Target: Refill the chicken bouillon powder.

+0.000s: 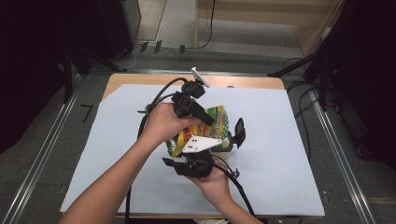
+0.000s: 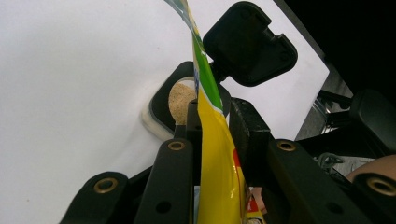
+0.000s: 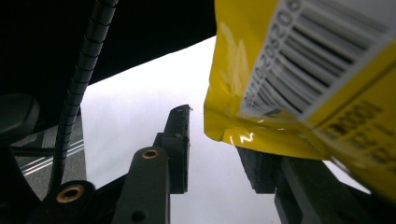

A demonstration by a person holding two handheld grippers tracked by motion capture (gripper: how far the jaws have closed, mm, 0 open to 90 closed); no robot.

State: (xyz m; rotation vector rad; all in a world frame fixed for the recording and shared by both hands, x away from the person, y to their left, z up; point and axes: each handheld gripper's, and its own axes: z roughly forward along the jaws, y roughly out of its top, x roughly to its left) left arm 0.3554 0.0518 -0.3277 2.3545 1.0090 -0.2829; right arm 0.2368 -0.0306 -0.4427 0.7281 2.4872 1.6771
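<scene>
The left gripper (image 1: 205,119) is clamping the yellow-green pouch (image 1: 219,119) by its upper part; in the left gripper view the foil of the pouch (image 2: 212,154) is standing edge-on between the two pads, pressed tight. The pouch is hanging above the middle of the white-covered desk (image 1: 116,140), with its long axis running down and toward the person, and its mouth is tilting over a small open container (image 2: 180,100) with a beige powder inside. The black hinged lid (image 2: 250,44) of that container is standing up just beyond the foil.

The right gripper (image 1: 198,164) is waiting below the pouch, on the person's side. Its jaws are standing apart — the barcode corner of the pouch (image 3: 299,70) is lying over the right-hand pad, but the other pad is well clear, so it is not gripping anything.

The coming move probably depends on this: the lower corner lies just above and between the released jaws, so the right hand is the nearer one to take it.

The container's body is mostly hidden behind the hands in the high view, and I cannot tell if powder is flowing.
</scene>
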